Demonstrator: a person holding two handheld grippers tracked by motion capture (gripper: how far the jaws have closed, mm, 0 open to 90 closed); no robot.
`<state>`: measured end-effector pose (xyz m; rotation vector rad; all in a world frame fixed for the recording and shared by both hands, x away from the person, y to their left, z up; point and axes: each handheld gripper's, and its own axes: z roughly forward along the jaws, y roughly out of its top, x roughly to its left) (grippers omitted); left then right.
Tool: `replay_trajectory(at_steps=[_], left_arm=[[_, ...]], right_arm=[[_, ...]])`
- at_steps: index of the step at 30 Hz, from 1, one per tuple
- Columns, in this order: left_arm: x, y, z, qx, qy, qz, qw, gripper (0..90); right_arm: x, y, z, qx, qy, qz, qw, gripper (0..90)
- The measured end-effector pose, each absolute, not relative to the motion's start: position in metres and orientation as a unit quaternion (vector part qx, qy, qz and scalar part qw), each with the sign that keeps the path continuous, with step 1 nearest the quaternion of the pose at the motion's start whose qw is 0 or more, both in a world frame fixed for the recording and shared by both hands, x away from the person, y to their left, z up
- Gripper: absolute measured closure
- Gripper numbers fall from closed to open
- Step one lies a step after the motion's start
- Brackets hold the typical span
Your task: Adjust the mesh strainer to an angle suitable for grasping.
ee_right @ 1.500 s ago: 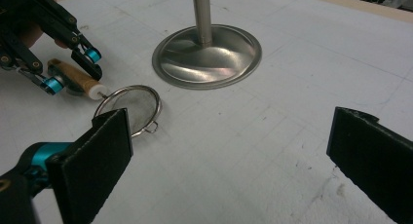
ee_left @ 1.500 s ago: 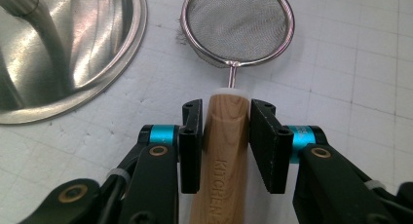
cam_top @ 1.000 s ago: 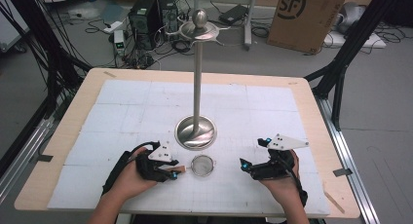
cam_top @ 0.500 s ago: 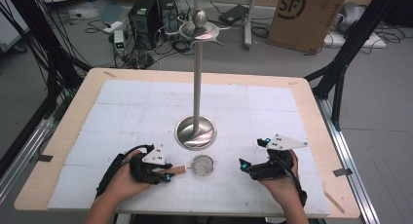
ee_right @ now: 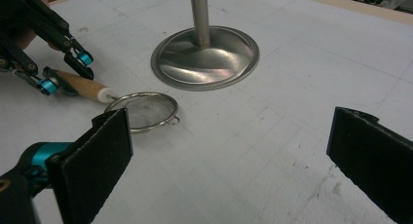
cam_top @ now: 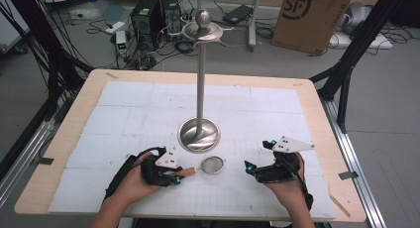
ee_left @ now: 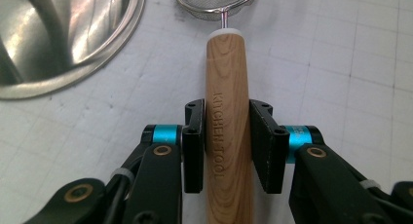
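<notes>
The left hand-held gripper is seen clenched on the wooden handle of a small mesh strainer, which lies on the white surface just before the steel stand. A mid-handle, level hold is judged best for lifting. The right hand-held gripper is released, holding nothing. The handle's "KITCHEN TOOL" lettering is legible from the left gripper view, while the stand's hooked top is given by the high view.

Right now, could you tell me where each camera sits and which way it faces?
High view: above the person's side, facing forward and down on the table; forearms, left gripper, right gripper.
Left gripper view: on that gripper, along its jaws at the strainer's handle.
Right gripper view: on that gripper, past open jaws toward the stand and left gripper.
All three share the strainer.
</notes>
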<state>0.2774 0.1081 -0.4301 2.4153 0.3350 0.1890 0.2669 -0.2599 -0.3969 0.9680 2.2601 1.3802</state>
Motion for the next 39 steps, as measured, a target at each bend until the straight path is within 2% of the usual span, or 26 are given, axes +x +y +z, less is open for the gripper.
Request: replay_trajectory(at_steps=[39], left_arm=[[0.292,0.000,-0.429,0.936,0.082,0.065,0.336,69.0]], right_arm=[[0.266,-0.263,-0.395,0.343,0.787,0.487,0.161,1.5]])
